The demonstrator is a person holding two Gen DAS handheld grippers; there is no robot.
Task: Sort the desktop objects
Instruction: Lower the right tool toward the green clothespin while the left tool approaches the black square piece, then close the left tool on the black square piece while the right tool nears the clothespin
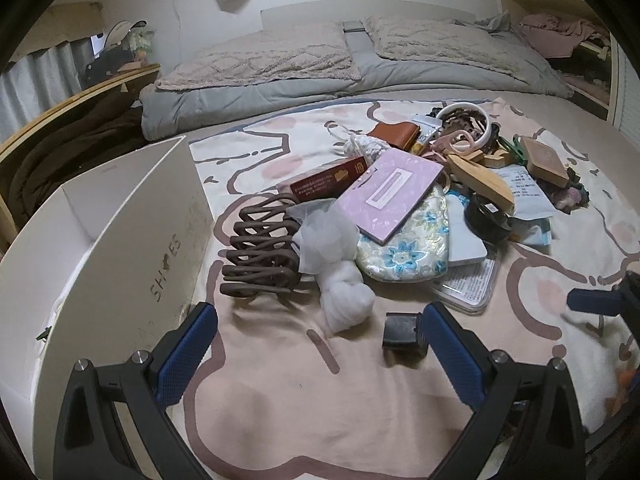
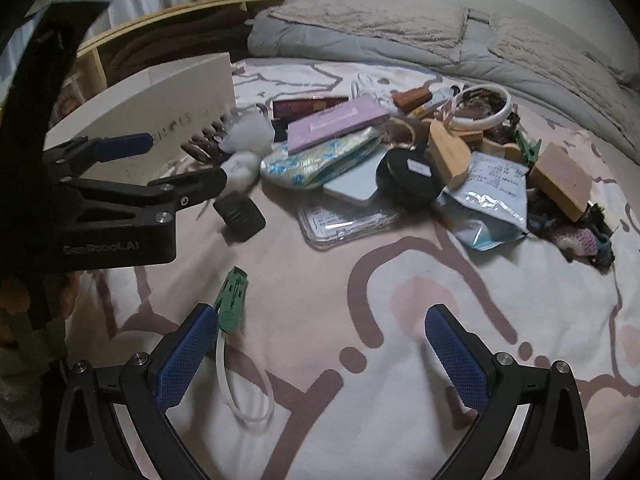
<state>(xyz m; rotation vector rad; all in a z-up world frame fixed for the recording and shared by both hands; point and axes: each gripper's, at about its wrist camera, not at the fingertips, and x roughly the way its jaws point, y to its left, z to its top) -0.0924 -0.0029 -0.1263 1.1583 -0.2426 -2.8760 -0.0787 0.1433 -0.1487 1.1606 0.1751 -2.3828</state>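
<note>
Two grippers, left gripper (image 1: 316,344), right gripper (image 2: 320,344), both spread; one box (image 1: 100,240); maybe two green clips (image 2: 232,296).

I see a soft cloth blanket (image 2: 360,360) under everything. The white box (image 1: 120,240) looks like matt cardboard. My gripper pads (image 2: 186,354) are bumpy blue rubber on smooth black plastic. The wooden block (image 2: 560,184) looks dull, the foil pouch (image 2: 492,200) shiny, the green clip (image 2: 232,300) plastic.
</note>
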